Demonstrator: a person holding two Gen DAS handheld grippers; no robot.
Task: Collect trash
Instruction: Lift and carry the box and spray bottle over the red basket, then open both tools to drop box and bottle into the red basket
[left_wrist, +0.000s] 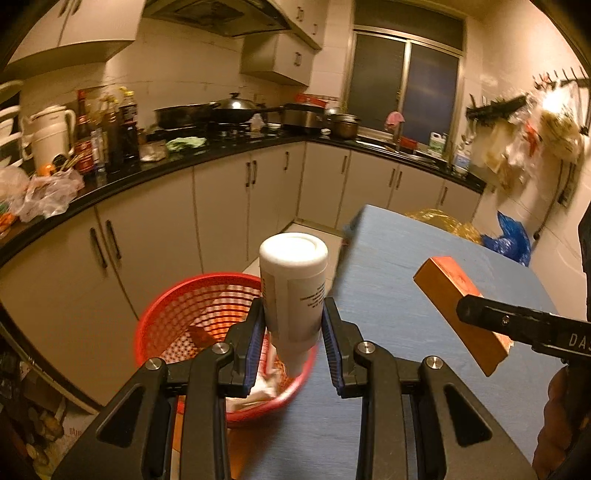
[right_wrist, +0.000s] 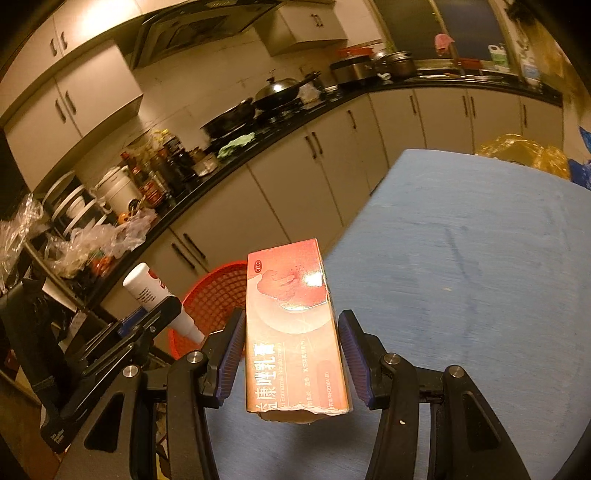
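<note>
Left gripper (left_wrist: 293, 325): pinching a white plastic bottle (left_wrist: 293, 284) with a printed label, held over the red mesh plastic basket (left_wrist: 177, 317) just below and ahead
Right gripper (right_wrist: 291, 354): clamped on a red cardboard medicine box (right_wrist: 293, 332), above the blue table (right_wrist: 461, 277)
Basket: left of the right gripper, paper scraps inside

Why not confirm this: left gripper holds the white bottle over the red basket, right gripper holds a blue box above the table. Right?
One error: the box in the right gripper is orange-red, not blue, as the right wrist view shows. The left gripper does hold the white bottle over the red basket.
</note>
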